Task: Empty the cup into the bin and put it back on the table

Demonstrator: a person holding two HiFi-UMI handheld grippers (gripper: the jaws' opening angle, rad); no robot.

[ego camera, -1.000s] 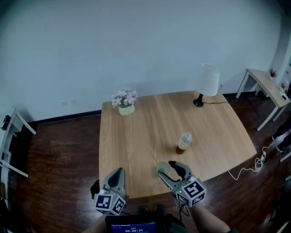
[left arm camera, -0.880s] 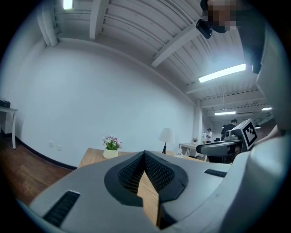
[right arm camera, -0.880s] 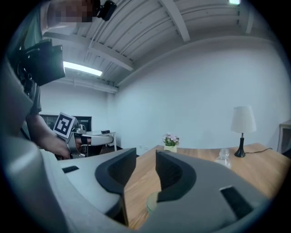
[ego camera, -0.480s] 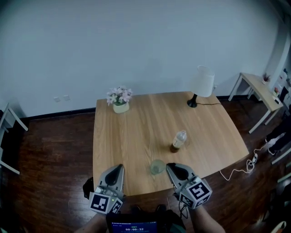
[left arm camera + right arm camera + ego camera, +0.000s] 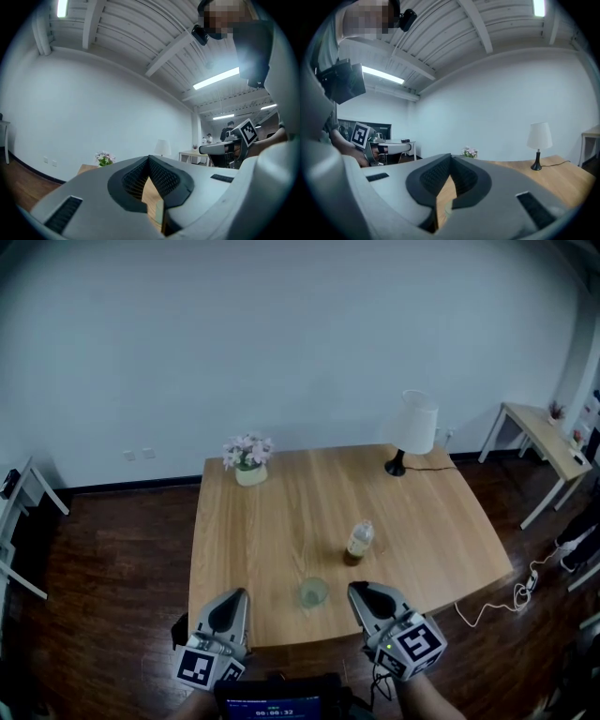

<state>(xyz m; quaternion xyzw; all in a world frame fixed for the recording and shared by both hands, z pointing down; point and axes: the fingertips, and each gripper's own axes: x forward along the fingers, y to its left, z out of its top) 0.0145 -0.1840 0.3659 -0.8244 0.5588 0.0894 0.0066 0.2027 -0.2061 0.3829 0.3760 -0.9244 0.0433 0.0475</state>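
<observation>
Now the cup (image 5: 313, 592) stands upright on the table (image 5: 281, 521), close to the table's near edge, and neither gripper touches it. The left gripper (image 5: 236, 598) hangs over that near edge towards the table's left side, its jaws pressed together on nothing. The right gripper (image 5: 360, 591) hangs over the same edge further right. Its jaws have just been closing, and they too are clenched with nothing between them.

We judge the cup to be set down, so the step in hand is drawing both grippers clear. To do that well we would lift and pull straight back off the table's near edge. The right gripper's tip must not swing sideways, since the cup stands just beside it and would likely tip at a light knock. The bottle (image 5: 357, 542) near the table's middle lies out of that path.

Only the head view shows the cup, the bottle and the gap between each gripper and the cup. Only the gripper views show the pads meeting, with just a sliver of table wood behind them. The right gripper view also shows the lamp (image 5: 538, 140) and flowers (image 5: 470, 152) at the table's far side from low down. No view shows a bin, and we cannot tell whether the cup is empty.
</observation>
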